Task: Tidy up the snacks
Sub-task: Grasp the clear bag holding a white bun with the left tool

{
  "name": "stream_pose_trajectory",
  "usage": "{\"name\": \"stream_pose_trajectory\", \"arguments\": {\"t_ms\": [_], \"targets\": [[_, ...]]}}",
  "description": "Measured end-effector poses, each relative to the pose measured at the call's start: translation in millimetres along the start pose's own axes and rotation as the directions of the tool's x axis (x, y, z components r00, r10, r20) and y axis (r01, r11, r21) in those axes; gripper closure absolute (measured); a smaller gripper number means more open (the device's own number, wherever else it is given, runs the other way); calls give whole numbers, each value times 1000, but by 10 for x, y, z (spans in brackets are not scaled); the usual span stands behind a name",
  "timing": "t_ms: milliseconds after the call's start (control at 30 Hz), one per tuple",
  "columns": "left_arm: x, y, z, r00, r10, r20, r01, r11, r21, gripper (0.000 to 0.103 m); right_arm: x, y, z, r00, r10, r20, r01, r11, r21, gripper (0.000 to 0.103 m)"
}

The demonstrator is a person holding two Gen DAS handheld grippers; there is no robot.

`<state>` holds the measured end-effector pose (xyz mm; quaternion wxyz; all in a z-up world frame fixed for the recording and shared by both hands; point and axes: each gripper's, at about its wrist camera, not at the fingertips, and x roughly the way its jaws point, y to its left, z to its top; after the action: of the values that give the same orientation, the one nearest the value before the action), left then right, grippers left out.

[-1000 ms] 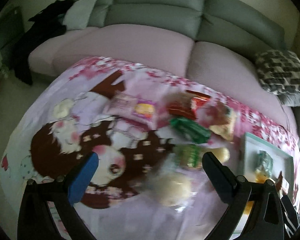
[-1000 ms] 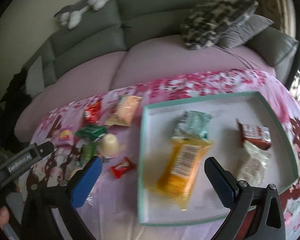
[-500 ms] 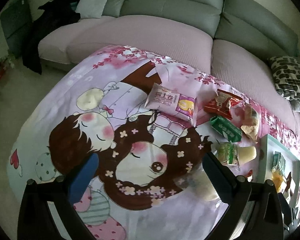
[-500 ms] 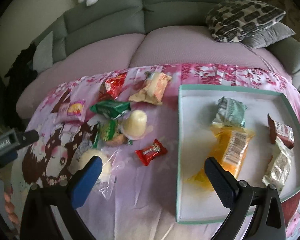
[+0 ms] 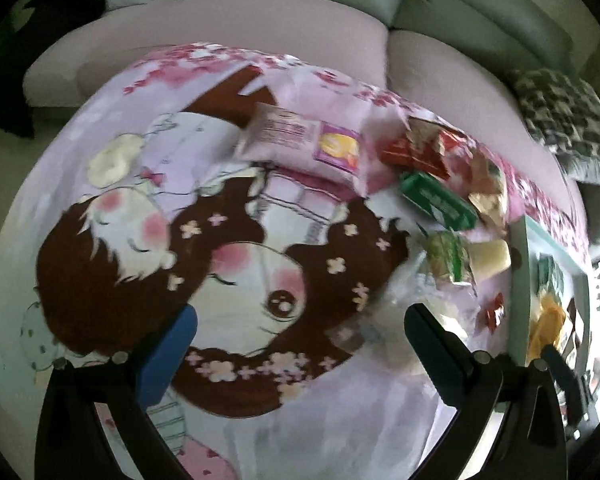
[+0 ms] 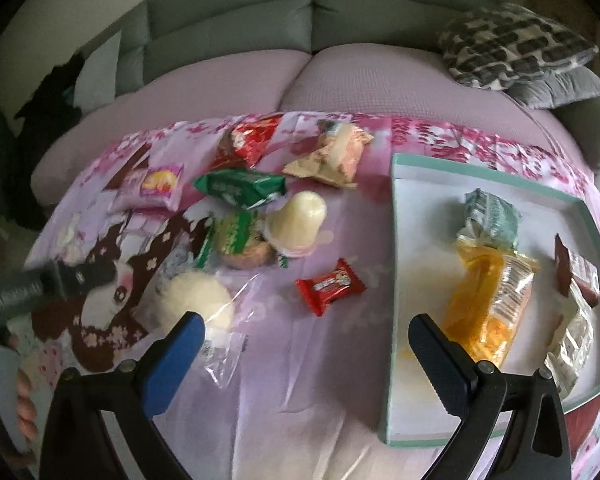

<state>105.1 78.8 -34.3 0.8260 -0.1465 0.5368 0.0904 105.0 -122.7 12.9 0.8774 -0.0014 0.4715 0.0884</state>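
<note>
Loose snacks lie on the pink cartoon cloth: a small red bar, a pale jelly cup, a green packet, a red bag, a beige bag, a pink packet and a white bun in clear wrap. The teal-rimmed tray at the right holds an orange packet and a few others. My right gripper hangs open above the cloth just near of the red bar. My left gripper is open over the cartoon print, with the pink packet beyond it.
A pink-cushioned grey sofa runs behind the table, with a patterned pillow at the right. The left tool's body and a hand's fingers show at the right view's left edge. Dark clothing lies on the sofa's left end.
The right gripper has swung left from over the tray to over the loose snacks. The left gripper pulled back from the bun, then drifted nearer the snacks again. Both stayed open.
</note>
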Motion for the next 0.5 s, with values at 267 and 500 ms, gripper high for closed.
{"name": "stream_pose_trajectory", "arguments": {"t_ms": [267,500], "targets": [[87,-199,-34,996,-85,-19,86,996,10,0,-208,-331,78,996,-58,71,48,991,125,0],[360,-366,-114,977,-202,-61,198,978,-69,0,-166,-469,80,998,-45,50,35,983,179,0]]}}
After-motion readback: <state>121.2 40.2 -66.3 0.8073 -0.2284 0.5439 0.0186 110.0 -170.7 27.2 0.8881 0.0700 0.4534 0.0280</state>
